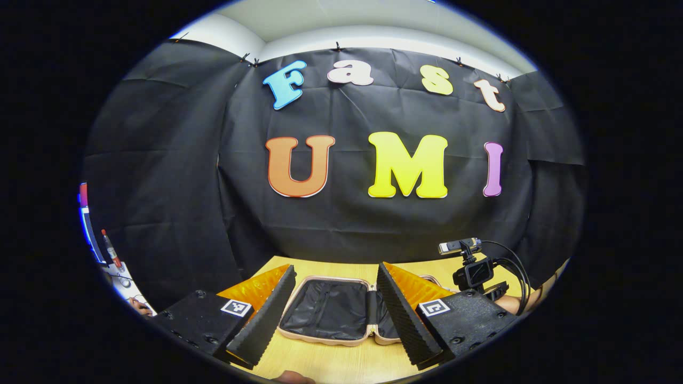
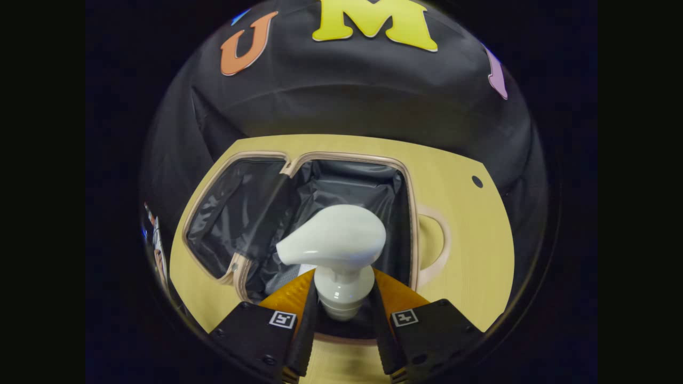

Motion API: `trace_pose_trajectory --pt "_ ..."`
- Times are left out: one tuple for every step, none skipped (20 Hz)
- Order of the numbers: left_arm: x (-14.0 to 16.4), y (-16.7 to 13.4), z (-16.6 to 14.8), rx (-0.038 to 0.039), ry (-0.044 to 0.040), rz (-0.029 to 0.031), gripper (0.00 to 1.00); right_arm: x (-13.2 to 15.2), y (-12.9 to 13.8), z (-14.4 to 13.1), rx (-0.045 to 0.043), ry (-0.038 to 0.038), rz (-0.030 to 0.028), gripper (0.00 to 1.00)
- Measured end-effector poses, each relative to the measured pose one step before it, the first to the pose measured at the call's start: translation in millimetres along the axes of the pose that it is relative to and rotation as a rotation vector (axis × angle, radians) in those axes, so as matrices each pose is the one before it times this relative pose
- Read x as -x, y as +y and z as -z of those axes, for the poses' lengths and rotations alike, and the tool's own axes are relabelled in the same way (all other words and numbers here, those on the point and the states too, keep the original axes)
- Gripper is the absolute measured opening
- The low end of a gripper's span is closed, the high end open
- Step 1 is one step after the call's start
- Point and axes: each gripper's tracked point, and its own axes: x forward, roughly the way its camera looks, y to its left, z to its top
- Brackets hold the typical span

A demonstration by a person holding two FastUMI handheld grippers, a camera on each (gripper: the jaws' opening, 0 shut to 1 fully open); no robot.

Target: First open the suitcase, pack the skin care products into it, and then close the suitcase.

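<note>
In the right gripper view, the right gripper (image 2: pixel 341 314) had both of its fingers pressed against the neck of a white plastic pump bottle (image 2: pixel 336 250), the jaws clamped on it just below the broad glossy pump head, whose spout pointed toward the left of that view. The bottle hung over the right-hand half of a small suitcase with a pale pink rim and a black fabric lining (image 2: pixel 299 213), which lay spread flat and open on the light wooden table (image 2: pixel 469 240); the bottle's lower body was hidden behind the fingers, so whether it touched the lining could not be told. The case's other half lay to the left, joined along a central hinge, and a pale curved carrying handle (image 2: pixel 435 240) stuck out from its right edge onto the table. In the left gripper view, the left gripper (image 1: pixel 333 304) was held low above the near edge of the table (image 1: pixel 341 362), its jaws wide apart with nothing between them. Beyond its fingers the same open suitcase (image 1: pixel 331 314) showed its dark lining, and farther to the right the other gripper's black camera mount with looping black cables (image 1: pixel 475 269) rose above the case.
</note>
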Motion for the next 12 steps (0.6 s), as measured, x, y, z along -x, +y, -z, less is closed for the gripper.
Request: trace_pose_trajectory --pt "-2.61 -1.91 -1.63 -0.01414 -0.00237 0.01257 0.98 -5.57 1.97 -2.89 -0.00653 0.00365 0.00746 0.48" --pt "-0.69 -0.82 -1.09 -0.01249 0.00211 0.00562 0.98 -7.08 1.04 -3.94 0.0 0.00115 0.00733 0.48" --pt "-1.74 0.25 -0.71 -0.00515 0.00482 0.00528 0.98 -5.63 0.61 -4.22 -0.00027 0.00313 0.00813 0.48" --pt "-0.41 -1.13 2.63 0.00263 0.00501 0.00422 0.98 -6.12 0.79 -3.21 -0.00378 0.00372 0.0105 0.48" --pt "-2.08 1.12 3.72 0.00846 0.0092 0.00058 0.98 -5.74 0.46 -2.69 -0.00637 0.00453 0.01087 0.48" --pt "-0.61 0.97 3.64 0.01158 0.00914 0.00106 0.98 -5.45 -0.1 -1.12 -0.0064 0.00661 0.01089 0.48" --pt "-0.17 3.03 4.1 0.01158 0.00956 -0.00321 0.98 -4.76 0.55 0.69 -0.00395 0.01263 0.00636 0.48" --pt "-0.28 3.44 3.83 0.00693 0.00873 -0.00406 0.98 -4.58 -0.25 2.21 -0.00333 0.01765 0.00633 0.48" --pt "0.68 4.96 5.31 0.00365 0.01045 -0.01019 0.98 -4.42 0.25 4.65 -0.004 0.0209 0.00829 0.48" --pt "0.84 5.63 2.88 0.00119 0.00543 -0.01148 0.98 -3.59 -1.15 5.32 -0.00337 0.01934 0.00783 0.48" --pt "0.54 4.94 3.22 0.002 0.00433 -0.00854 0.98 -2.43 -1.31 3.71 -0.01262 0.01383 0.00905 0.48" --pt "0.9 4.91 1.46 0.00177 0.00628 -0.01076 0.98 -0.28 -0.09 3.84 -0.01184 0.01489 0.0077 0.47"
